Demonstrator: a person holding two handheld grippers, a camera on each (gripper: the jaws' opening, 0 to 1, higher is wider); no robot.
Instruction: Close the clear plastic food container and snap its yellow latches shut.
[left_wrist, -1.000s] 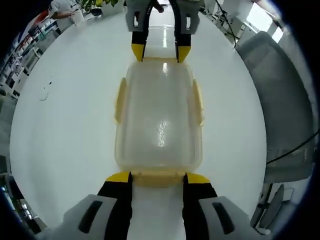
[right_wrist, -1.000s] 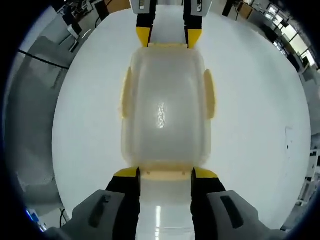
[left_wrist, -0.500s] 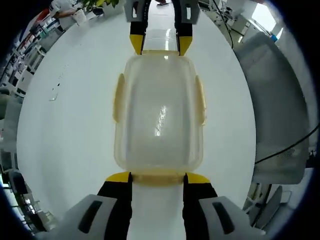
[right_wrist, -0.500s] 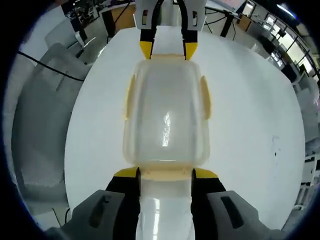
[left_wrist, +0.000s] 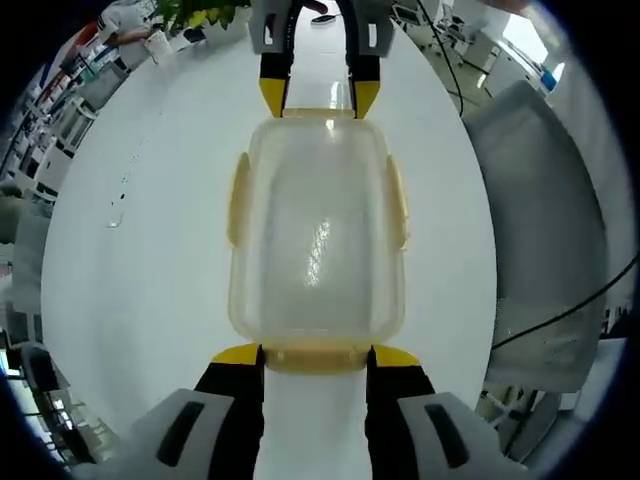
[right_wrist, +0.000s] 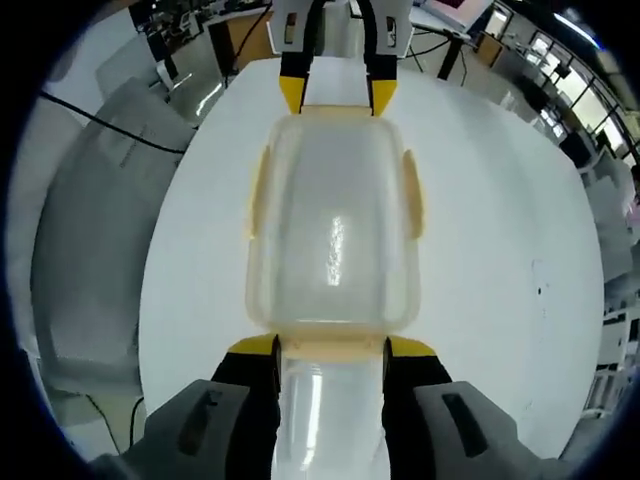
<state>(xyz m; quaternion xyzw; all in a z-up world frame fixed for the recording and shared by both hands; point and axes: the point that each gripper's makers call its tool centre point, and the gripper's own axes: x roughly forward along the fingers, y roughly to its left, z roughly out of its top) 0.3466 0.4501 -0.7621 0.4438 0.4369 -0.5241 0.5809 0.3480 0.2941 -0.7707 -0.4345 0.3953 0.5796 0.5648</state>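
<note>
A grey padded chair (left_wrist: 545, 220) stands beside the round white surface (left_wrist: 140, 250) in the left gripper view, with a black cable (left_wrist: 560, 315) across it; the same chair (right_wrist: 95, 210) shows in the right gripper view. Green plant leaves (left_wrist: 195, 12) and desks (right_wrist: 560, 110) lie beyond the surface's far edge, too small and warped to make out in detail. A small dark mark (left_wrist: 118, 210) sits on the surface, well apart from the container.

The clear rectangular plastic food container (left_wrist: 315, 225) lies in the middle of the surface with its lid on. Its yellow side latches (left_wrist: 238, 200) stand out a little from the long walls; whether they are snapped cannot be told. The end latches are largely hidden by the gripper tips.

The left hand-held gripper (left_wrist: 316, 353) has its yellow-tipped jaws spread apart, flanking the yellow latch at the container's near end and touching it or just beside it. The right hand-held gripper (right_wrist: 331, 345) stands the same way at the opposite end, jaws apart about that latch. Each appears at the far end of the other's view.
</note>
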